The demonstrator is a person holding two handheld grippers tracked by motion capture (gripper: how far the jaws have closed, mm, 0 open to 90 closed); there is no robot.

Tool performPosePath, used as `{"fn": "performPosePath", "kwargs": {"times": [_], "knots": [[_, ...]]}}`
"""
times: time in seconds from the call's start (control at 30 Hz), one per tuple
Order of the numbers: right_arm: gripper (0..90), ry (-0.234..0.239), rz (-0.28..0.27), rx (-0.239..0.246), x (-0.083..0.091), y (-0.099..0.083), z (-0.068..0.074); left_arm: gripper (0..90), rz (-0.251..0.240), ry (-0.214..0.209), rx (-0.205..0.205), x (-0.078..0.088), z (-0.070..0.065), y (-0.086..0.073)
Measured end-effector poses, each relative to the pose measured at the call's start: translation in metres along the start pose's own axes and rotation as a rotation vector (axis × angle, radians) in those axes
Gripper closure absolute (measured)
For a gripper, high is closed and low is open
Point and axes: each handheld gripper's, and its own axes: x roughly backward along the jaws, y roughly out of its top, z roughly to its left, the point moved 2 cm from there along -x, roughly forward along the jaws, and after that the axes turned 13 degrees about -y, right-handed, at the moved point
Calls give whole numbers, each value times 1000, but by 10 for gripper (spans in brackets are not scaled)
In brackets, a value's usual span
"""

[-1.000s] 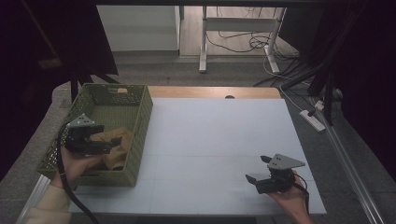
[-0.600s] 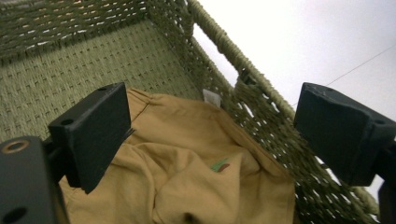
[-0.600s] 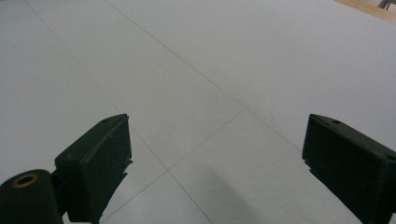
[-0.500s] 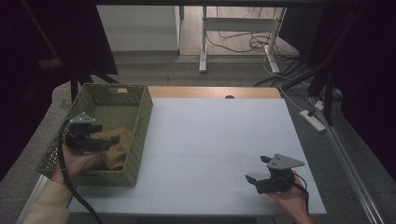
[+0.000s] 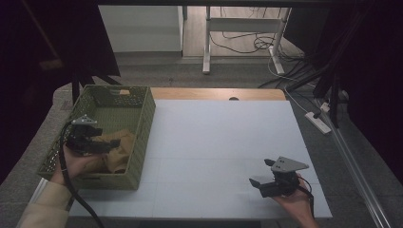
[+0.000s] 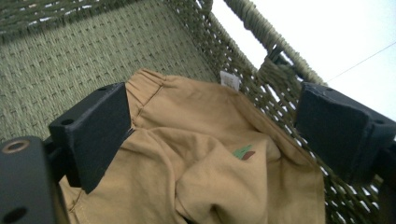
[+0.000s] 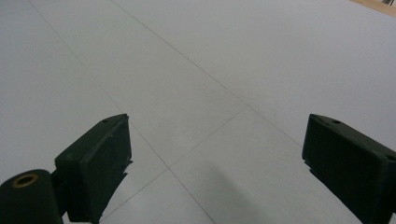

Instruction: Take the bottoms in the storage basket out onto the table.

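A tan piece of clothing point(image 6: 205, 172) lies crumpled inside the green woven basket point(image 5: 142, 102), in the half nearer to the person and against the wall that faces the table. It has a small white label point(image 6: 229, 79) at its edge and a little green and brown mark point(image 6: 243, 152) on the cloth. The left gripper point(image 5: 105, 147) hangs just above the clothing, with its jaws wide apart and nothing pressed between them. The basket stands at the left edge of the white table point(image 5: 223, 142). The right gripper point(image 5: 259, 184) is well apart, low over the near right corner of the table, its jaws also spread wide and empty.
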Motion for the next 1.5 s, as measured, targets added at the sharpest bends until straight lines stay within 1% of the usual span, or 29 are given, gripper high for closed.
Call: {"fn": "performPosePath", "kwargs": {"times": [0.03,0.07,0.2,0.3,0.4,0.57,0.6,0.63,0.67,0.8,0.9,1.0,1.17,1.5], "knots": [[79,0,-2,-1,0,0,0,108,0,0,0,0,0,0],[79,1,-2,-1,0,0,0,108,13,0,1,-2,2,-1],[79,1,1,-1,0,0,0,107,33,5,6,-4,4,-2],[79,1,2,1,0,0,0,107,31,-1,13,-5,5,-3],[79,0,1,0,0,0,0,108,47,-7,8,-7,5,-4],[79,1,4,2,-1,0,0,108,58,-9,12,-7,7,-4],[79,1,4,2,-1,0,0,108,64,0,13,-8,9,-4],[79,0,4,3,-1,0,0,108,64,0,13,-8,9,-4],[79,-1,4,4,-1,0,0,107,77,4,13,-9,11,-4],[79,-1,7,7,-1,-1,1,107,99,10,13,-10,13,-5],[79,-1,7,7,-1,-1,1,105,102,10,16,-11,15,-5],[79,-3,8,7,-1,-1,0,105,109,4,4,-11,14,-5],[79,-3,8,10,-1,-1,1,105,148,4,-16,-13,14,-4],[79,-3,12,9,-1,-1,1,105,218,3,-30,-15,17,-6]]}}
